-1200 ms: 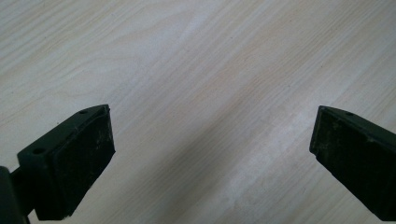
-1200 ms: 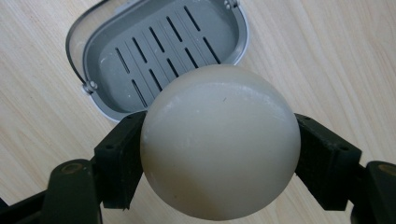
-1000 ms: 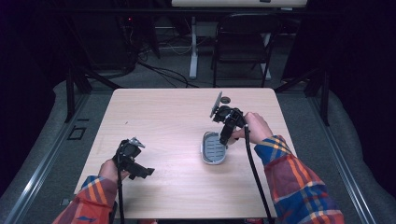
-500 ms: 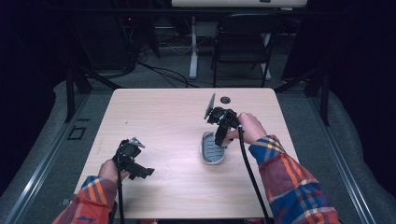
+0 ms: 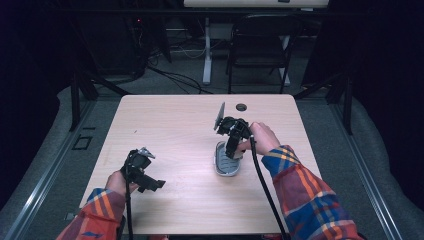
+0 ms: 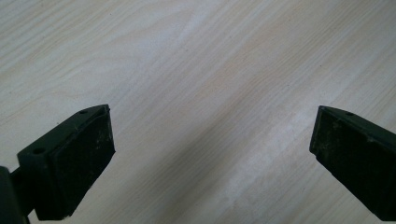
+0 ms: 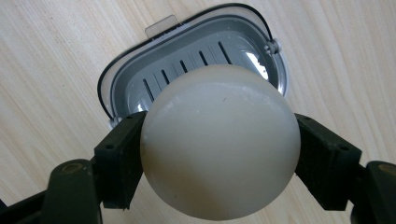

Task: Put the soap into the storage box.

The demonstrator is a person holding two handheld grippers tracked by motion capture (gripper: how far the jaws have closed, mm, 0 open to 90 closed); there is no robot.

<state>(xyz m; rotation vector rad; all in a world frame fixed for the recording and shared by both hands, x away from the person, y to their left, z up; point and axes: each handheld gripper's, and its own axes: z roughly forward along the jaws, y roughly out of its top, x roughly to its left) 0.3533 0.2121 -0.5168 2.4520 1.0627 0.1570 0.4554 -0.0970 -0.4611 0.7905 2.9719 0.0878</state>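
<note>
Figure: soap held above its dish. My right gripper (image 5: 233, 145) hung over the gray soap dish (image 5: 226, 162), which lay on the tabletop (image 5: 175, 125) right of centre, nearer the right edge than the left and about midway between the far and near edges. In the right gripper view the round, cream-coloured bar of soap (image 7: 219, 142) sat between my two black jaws, which were closed on it from either side and gripped it at its widest part. The dish (image 7: 140, 79) lay open directly beneath, its slotted gray tray facing up and its clear rim and tab showing. I judged the soap was held there so that it could go straight down into the tray; whether it already touched the tray could not be told.

My left gripper (image 5: 142, 172) rested near the near-left corner of the tabletop, well apart from the dish. In the left gripper view its jaws stood spread wide over bare wood (image 6: 201, 70), holding nothing, parked out of the way.
</note>
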